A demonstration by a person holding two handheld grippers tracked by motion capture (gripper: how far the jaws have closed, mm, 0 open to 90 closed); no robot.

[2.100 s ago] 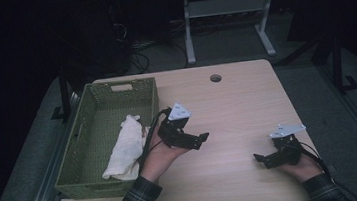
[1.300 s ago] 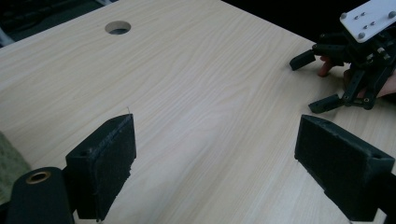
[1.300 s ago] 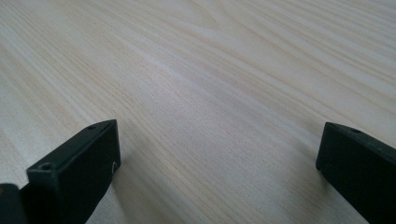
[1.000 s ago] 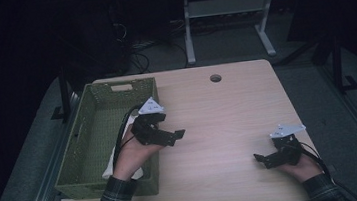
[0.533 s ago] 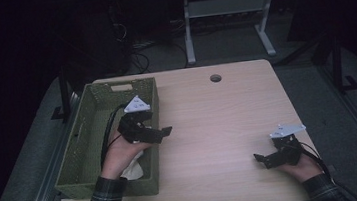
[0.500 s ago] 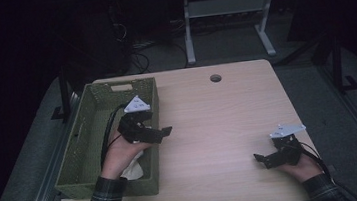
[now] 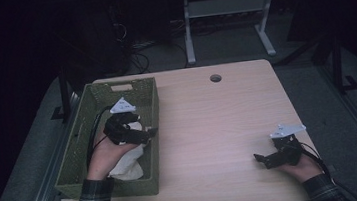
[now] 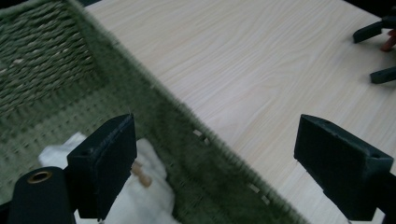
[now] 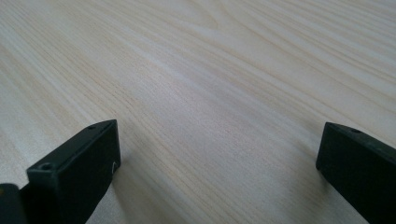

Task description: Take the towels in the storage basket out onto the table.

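A green woven basket point(image 7: 81, 141) stands on the left part of the wooden table point(image 7: 209, 127). A white cloth point(image 7: 127, 161) lies inside it near the right wall; the left gripper view shows this cloth point(image 8: 140, 200) under the left jaw. My left gripper point(image 7: 145, 134) hovers open over the basket's right wall point(image 8: 187, 135), one jaw inside and one over the table. My right gripper point(image 7: 260, 159) rests open low over bare wood near the front right; in the left gripper view, my right gripper point(image 8: 380, 51) appears far off.
A round cable hole point(image 7: 215, 78) sits near the table's far edge. Behind the table stands a metal frame point(image 7: 223, 20) on the floor with cables beside it. Bare wood point(image 9: 210, 93) spans the table's middle and right.
My left gripper has moved left from the table's middle to above the basket's right wall, over the cloth. The right gripper has stayed still.
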